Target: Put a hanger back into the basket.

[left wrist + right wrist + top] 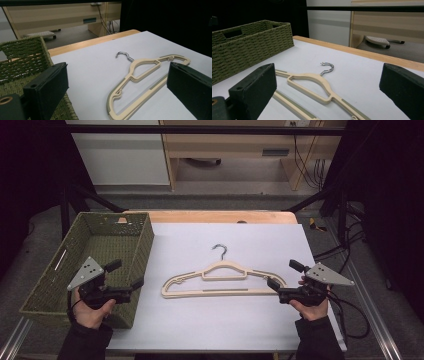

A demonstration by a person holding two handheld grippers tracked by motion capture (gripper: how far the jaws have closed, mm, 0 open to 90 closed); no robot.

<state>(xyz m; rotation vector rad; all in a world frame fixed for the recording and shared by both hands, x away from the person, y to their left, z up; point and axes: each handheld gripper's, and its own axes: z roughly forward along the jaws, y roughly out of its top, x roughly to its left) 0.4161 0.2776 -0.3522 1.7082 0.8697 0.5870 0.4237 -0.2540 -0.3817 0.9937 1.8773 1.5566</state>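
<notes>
nearest my high camera are my two hands at the bottom edge, and i start with the left one. my left gripper (pixel 127 274) sits over the near right corner of the green woven basket (pixel 55 275), its jaws pointing toward the middle of the table. in the left gripper view both black jaws stand wide apart with nothing between them, so i read it as open and empty. the basket stands on the left side of the table, its right wall along the left edge of the white sheet (pixel 220 320), and i see nothing lying inside it from above.

moving right, the cream hanger (pixel 223 281) lies flat on the white sheet near the table's middle, its metal hook (pixel 220 251) pointing away from me. it looks like more than one hanger stacked together, with grey strips along the bar and shoulders. in the left gripper view it lies ahead between the jaws but well beyond them, untouched.

further right, my right gripper (pixel 283 276) is level with the hanger's right shoulder tip, its lower jaw just beside that tip; i cannot tell whether they touch. the right gripper view shows the jaws spread wide, the hanger (pixel 317 85) lying on the sheet ahead and below, no pad pressing on it. the wooden table edge (pixel 215 216) shows beyond the sheet.
</notes>
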